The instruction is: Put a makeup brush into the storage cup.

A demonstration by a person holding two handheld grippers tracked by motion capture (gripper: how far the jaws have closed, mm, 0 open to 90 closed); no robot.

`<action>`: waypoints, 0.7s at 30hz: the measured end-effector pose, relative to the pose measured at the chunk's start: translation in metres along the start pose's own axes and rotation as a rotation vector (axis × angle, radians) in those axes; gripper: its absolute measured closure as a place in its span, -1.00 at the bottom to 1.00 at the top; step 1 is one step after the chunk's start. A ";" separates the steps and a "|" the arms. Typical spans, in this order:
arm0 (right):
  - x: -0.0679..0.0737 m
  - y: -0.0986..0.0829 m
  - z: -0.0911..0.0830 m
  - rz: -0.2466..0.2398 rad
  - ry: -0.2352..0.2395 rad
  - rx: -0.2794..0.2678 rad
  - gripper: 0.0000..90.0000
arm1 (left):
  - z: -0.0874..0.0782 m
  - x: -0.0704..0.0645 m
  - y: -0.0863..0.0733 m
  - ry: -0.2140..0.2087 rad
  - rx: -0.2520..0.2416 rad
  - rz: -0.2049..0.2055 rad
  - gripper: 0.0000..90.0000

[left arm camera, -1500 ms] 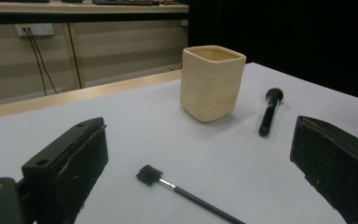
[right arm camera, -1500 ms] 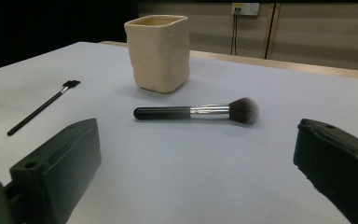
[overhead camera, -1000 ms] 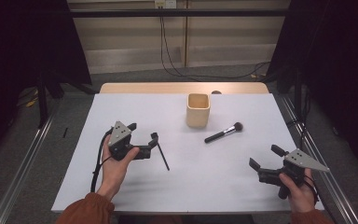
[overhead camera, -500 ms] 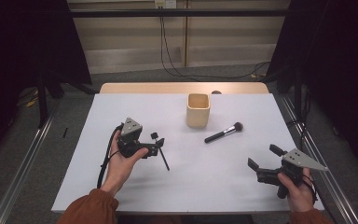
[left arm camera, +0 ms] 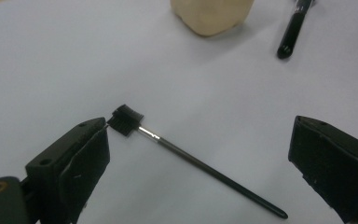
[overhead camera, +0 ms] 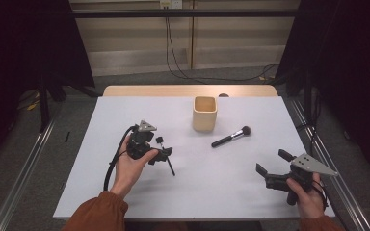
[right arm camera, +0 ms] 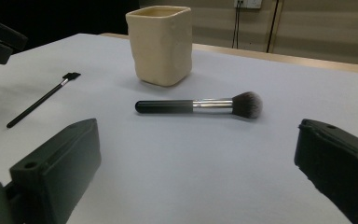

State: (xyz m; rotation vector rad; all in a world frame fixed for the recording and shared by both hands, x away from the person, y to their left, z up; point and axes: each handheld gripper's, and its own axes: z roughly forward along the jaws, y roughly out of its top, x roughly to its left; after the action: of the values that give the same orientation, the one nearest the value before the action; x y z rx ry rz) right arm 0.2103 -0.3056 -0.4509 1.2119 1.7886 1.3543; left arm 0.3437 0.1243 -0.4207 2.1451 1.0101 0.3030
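Fingers of left gripper [left arm camera: 200, 172] spread wide over thin brush [left arm camera: 186, 156] on tabletop [overhead camera: 125, 110], one just beside bristles. Right gripper [right arm camera: 200, 177] fingers wide apart, holding nothing.

Both jaws gape wide on the left hand-held gripper [overhead camera: 160, 148] and right hand-held gripper [overhead camera: 272, 166], low over the table.

A thin black brush [left arm camera: 186, 156] with a small flat bristle head lies flat on the white tabletop [overhead camera: 212, 183], untouched.
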 end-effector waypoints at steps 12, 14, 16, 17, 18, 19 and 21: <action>0.000 0.000 0.001 -0.004 0.004 0.006 -1.00 | 0.016 -0.004 0.014 -0.028 0.243 -0.027 -0.79; 0.000 0.000 0.001 -0.004 0.005 0.006 -1.00 | 0.018 -0.003 0.015 -0.024 0.256 -0.040 -0.80; 0.000 0.000 0.000 -0.005 0.005 0.007 -1.00 | 0.021 -0.003 0.015 -0.028 0.294 -0.055 -0.82; 0.000 0.000 0.000 -0.004 0.005 0.007 -1.00 | 0.023 -0.002 0.015 -0.026 0.308 -0.058 -0.85; 0.001 0.000 0.000 -0.005 0.006 0.007 -1.00 | 0.024 -0.002 0.015 -0.019 0.319 -0.057 -0.85; 0.001 0.000 0.000 -0.006 0.007 0.007 -1.00 | 0.025 -0.001 0.015 -0.018 0.331 -0.063 -0.85; 0.001 -0.001 0.001 -0.006 0.009 0.008 -1.00 | 0.028 -0.001 0.014 -0.016 0.357 -0.070 -0.85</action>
State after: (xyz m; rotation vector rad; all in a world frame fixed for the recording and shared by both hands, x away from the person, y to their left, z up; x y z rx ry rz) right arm 0.2102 -0.3047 -0.4516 1.2052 1.8048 1.3522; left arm 0.3646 0.1032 -0.4300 2.4164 1.1991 0.0739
